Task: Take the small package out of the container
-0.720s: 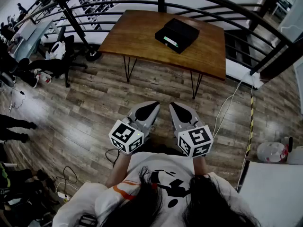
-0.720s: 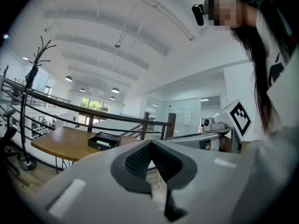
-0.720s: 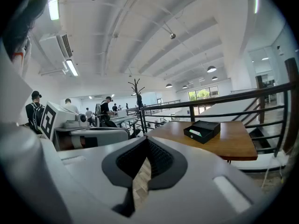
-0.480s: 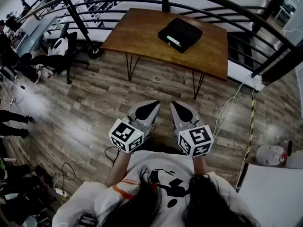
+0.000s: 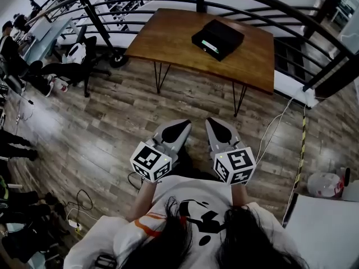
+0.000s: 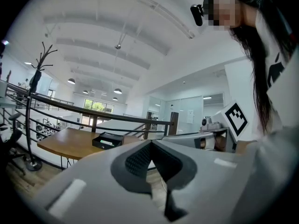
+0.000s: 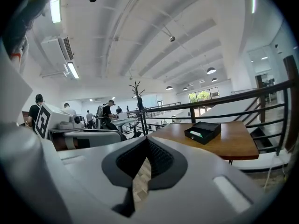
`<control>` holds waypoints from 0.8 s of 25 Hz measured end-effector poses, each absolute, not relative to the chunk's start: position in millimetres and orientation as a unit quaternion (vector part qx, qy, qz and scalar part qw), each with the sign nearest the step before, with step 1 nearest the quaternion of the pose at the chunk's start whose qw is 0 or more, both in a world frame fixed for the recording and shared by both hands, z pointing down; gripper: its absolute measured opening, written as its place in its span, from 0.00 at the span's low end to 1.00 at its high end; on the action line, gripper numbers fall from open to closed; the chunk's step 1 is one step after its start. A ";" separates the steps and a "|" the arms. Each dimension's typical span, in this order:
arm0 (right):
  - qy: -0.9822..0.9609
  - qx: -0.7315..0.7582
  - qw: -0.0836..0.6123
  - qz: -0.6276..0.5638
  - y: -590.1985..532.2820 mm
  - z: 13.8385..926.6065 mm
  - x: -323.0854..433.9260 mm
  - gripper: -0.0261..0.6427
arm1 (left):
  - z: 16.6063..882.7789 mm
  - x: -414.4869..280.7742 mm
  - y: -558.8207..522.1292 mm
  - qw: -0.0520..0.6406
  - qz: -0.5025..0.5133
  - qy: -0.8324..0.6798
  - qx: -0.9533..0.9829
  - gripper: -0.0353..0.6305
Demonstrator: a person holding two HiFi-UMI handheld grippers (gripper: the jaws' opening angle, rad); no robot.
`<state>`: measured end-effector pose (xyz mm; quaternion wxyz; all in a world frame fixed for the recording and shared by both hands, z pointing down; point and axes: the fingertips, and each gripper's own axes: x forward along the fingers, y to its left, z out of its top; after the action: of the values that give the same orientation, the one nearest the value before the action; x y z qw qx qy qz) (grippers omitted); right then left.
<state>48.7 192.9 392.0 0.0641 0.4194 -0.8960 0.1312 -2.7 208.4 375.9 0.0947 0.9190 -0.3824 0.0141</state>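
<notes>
Bright, even light comes from ceiling lamps (image 7: pixel 55 9) and far windows (image 6: pixel 96 106). Edges bend strongly, corners are black, and the closest surfaces look soft.

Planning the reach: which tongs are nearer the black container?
Right. The right tongs line up almost straight with the container; the left tongs are offset to its left. Both are far off.

The table (image 5: pixel 168 43) is smooth brown wood, the container (image 5: pixel 217 38) matt black, the floor (image 5: pixel 112 116) wood plank.
</notes>
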 end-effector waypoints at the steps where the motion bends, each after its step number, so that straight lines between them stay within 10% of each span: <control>1: -0.896 0.419 0.064 0.132 192.6 392.4 48.0 0.08 | 374.7 -3.5 207.9 0.094 0.014 -0.383 0.919 0.05; 20: -0.884 0.437 0.077 0.149 76.4 412.4 45.1 0.08 | 393.3 -3.4 88.9 0.116 0.023 -0.356 0.927 0.05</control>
<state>45.1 76.4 412.4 0.0772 0.4368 -0.8837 0.1491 -3.4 88.9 393.3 0.1157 0.9271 -0.3559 0.0228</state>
